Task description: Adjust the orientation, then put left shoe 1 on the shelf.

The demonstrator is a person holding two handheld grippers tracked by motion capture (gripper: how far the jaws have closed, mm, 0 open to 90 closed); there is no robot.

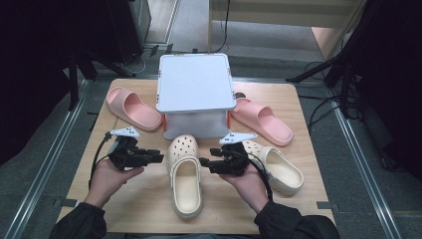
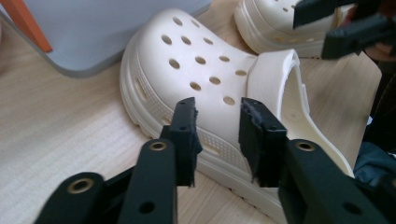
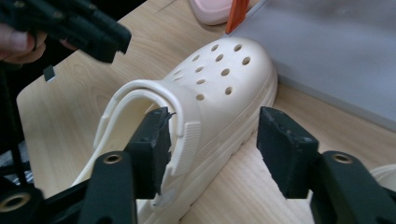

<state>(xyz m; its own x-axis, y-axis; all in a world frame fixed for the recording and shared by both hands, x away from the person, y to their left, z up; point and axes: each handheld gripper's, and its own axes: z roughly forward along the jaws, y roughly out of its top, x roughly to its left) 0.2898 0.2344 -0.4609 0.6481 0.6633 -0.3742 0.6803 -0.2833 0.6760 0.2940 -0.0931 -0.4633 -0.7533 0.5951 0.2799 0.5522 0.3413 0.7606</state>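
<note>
A cream clog (image 1: pixel 185 174) lay toe-up near the middle of the table's near edge, its perforated toe just short of the white lidded box (image 1: pixel 195 84) that stood at the centre of the table (image 1: pixel 144 209). The left gripper (image 1: pixel 158 157) hovered at the clog's left flank and the right gripper (image 1: pixel 204 163) at its right flank, each pointing inward. In the left gripper view the jaws stood narrowly parted with nothing between them, the clog's side wall (image 2: pixel 196 88) just beyond the pads. In the right gripper view the jaws stood wide apart, clear of the clog (image 3: pixel 205 98); no pad pressed on it. A second cream clog (image 1: pixel 278 169) lay just right of the right gripper, toward the table's right edge. Two pink slides flanked the box: one (image 1: pixel 132 107) toward the far left corner, one (image 1: pixel 263 119) toward the right edge. The box blocked the way past the clog's toe.
</note>
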